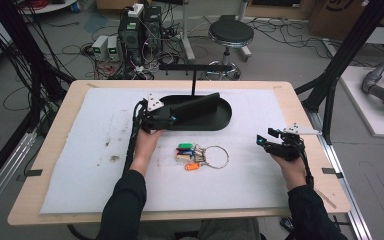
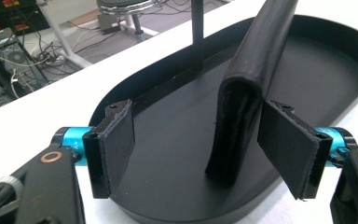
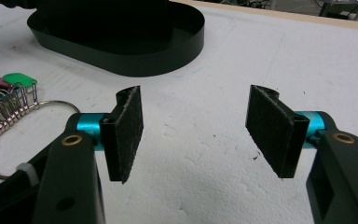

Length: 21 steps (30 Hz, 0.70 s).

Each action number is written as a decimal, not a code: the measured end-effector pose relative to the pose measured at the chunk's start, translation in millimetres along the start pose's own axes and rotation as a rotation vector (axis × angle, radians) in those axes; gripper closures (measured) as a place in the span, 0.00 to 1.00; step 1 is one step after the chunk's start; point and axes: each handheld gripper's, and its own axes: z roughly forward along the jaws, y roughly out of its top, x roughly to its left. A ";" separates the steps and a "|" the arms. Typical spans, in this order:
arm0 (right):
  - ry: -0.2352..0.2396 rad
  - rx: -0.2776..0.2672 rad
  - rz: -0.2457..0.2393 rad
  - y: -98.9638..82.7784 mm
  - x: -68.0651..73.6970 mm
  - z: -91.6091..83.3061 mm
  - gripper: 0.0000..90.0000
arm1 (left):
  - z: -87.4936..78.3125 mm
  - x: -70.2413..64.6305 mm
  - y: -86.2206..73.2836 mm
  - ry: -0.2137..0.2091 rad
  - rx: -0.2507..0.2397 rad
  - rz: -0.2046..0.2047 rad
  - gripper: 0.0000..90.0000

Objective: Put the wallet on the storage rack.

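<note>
Left gripper (image 2: 200,154) reaches over the near rim of a black oval tray (image 2: 335,51), pads spread wide, with blue fittings behind each. A folded black wallet (image 2: 249,88) stands on edge on the tray floor between the pads, fold uppermost; it sits just beside the right pad, whether touching cannot be told, and well apart from the left. A thin black post (image 2: 196,28) rises at the far side. Beyond the white table surface (image 2: 51,107): stool base (image 2: 130,18) and cables on the floor.

Matt black leather-look wallet (image 2: 247,88) standing in smooth satin black tray (image 2: 335,70); white foam-ish sheet (image 1: 105,150) covering wood-edged surface (image 1: 45,165), looking rough w/ stains; shiny metal keyring (image 1: 217,156).
</note>
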 end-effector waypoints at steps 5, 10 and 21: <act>0.000 -0.001 0.003 0.1 0.0 -0.3 0.41 | -22.0 -6.9 3.5 0.014 -0.056 0.016 0.30; -0.001 -0.003 0.004 0.2 0.3 -0.7 0.41 | -40.8 -10.4 0.3 -0.006 -0.080 0.007 0.30; -0.002 -0.007 0.005 0.4 0.3 -1.3 0.41 | -102.8 -10.5 -22.2 -0.111 -0.096 -0.059 0.30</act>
